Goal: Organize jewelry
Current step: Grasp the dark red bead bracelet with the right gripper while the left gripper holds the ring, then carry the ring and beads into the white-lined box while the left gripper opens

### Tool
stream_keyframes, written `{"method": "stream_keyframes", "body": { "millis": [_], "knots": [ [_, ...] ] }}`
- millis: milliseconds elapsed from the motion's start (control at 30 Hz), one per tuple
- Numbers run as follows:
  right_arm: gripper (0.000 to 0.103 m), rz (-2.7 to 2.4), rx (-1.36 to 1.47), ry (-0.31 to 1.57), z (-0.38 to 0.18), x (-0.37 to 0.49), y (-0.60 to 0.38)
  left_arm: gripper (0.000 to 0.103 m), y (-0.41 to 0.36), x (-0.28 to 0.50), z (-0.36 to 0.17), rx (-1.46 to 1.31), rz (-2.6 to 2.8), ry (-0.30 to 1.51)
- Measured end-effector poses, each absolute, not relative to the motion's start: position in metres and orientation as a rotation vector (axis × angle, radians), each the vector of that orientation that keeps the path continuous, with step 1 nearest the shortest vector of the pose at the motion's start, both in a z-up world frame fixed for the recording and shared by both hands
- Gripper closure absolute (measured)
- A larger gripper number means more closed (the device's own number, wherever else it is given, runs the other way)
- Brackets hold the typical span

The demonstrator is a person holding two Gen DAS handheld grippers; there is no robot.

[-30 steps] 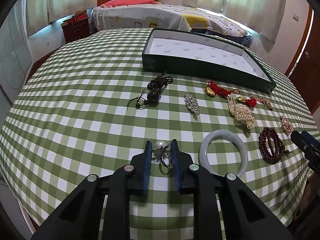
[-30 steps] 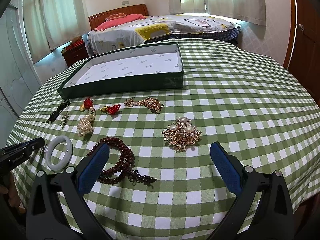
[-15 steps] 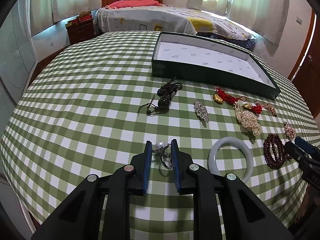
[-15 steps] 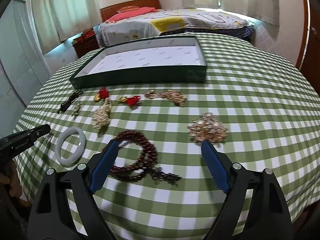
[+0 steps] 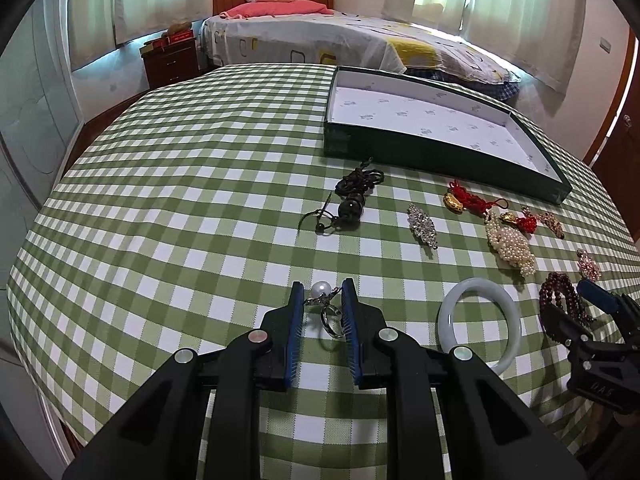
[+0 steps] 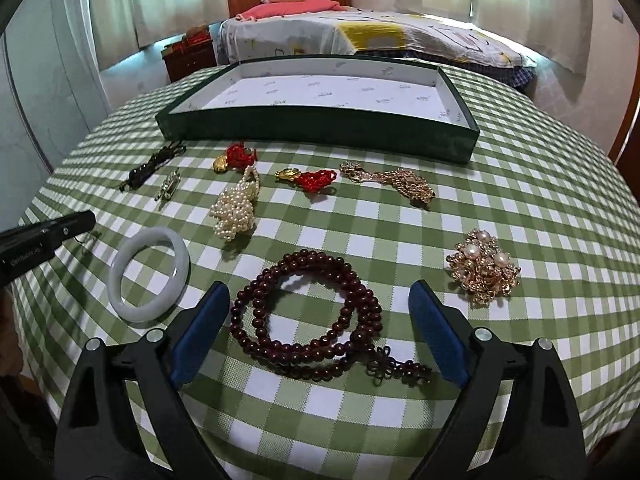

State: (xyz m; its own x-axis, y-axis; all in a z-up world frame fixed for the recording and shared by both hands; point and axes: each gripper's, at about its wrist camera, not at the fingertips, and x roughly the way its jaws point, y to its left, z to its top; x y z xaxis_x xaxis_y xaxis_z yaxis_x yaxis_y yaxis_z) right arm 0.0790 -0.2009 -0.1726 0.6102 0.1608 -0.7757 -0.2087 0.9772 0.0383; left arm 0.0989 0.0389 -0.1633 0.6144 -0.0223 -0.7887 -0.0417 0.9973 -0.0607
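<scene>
My left gripper (image 5: 322,294) has its jaws pinching a silver pearl ring (image 5: 328,308) just above the green checked surface (image 5: 180,208). My right gripper (image 6: 320,308) has its jaws spread wide, having just been widening further, with the dark red bead bracelet (image 6: 308,312) lying flat between them, untouched by either pad. Just left of that bracelet lies the white bangle (image 6: 150,274); to its right, the gold pearl brooch (image 6: 484,266). Beyond these: a pearl cluster (image 6: 236,208), two red-knotted gold charms (image 6: 308,178), a gold chain piece (image 6: 396,182), a crystal clip (image 5: 422,226) and a black beaded cord (image 5: 352,196). Farthest stands the green tray (image 6: 320,132), white-lined, holding no jewelry.
</scene>
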Motion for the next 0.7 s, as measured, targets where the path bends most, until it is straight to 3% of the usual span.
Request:
{"method": "stream_keyframes", "body": {
  "millis": [133, 233, 300, 400, 467, 700],
  "knots": [
    [0.023, 0.196, -0.088, 0.880, -0.172, 0.077, -0.201, 0.083, 0.039, 0.099, -0.163, -0.076, 0.011, 0.910],
    [0.040, 0.203, -0.087, 0.866, -0.171, 0.075, -0.203, 0.083, 0.039, 0.099, -0.163, -0.075, 0.010, 0.909],
    [0.058, 0.214, -0.084, 0.858, -0.170, 0.073, -0.205, 0.083, 0.039, 0.099, -0.163, -0.073, 0.008, 0.908],
    [0.079, 0.230, -0.066, 0.853, -0.169, 0.073, -0.210, 0.083, 0.036, 0.098, -0.163, -0.069, 0.005, 0.904],
    [0.087, 0.245, -0.045, 0.854, -0.168, 0.073, -0.213, 0.083, 0.035, 0.098, -0.162, -0.068, 0.004, 0.903],
    [0.091, 0.259, -0.029, 0.834, -0.162, 0.070, -0.215, 0.083, 0.030, 0.096, -0.155, -0.063, -0.005, 0.883]
  ]
}}
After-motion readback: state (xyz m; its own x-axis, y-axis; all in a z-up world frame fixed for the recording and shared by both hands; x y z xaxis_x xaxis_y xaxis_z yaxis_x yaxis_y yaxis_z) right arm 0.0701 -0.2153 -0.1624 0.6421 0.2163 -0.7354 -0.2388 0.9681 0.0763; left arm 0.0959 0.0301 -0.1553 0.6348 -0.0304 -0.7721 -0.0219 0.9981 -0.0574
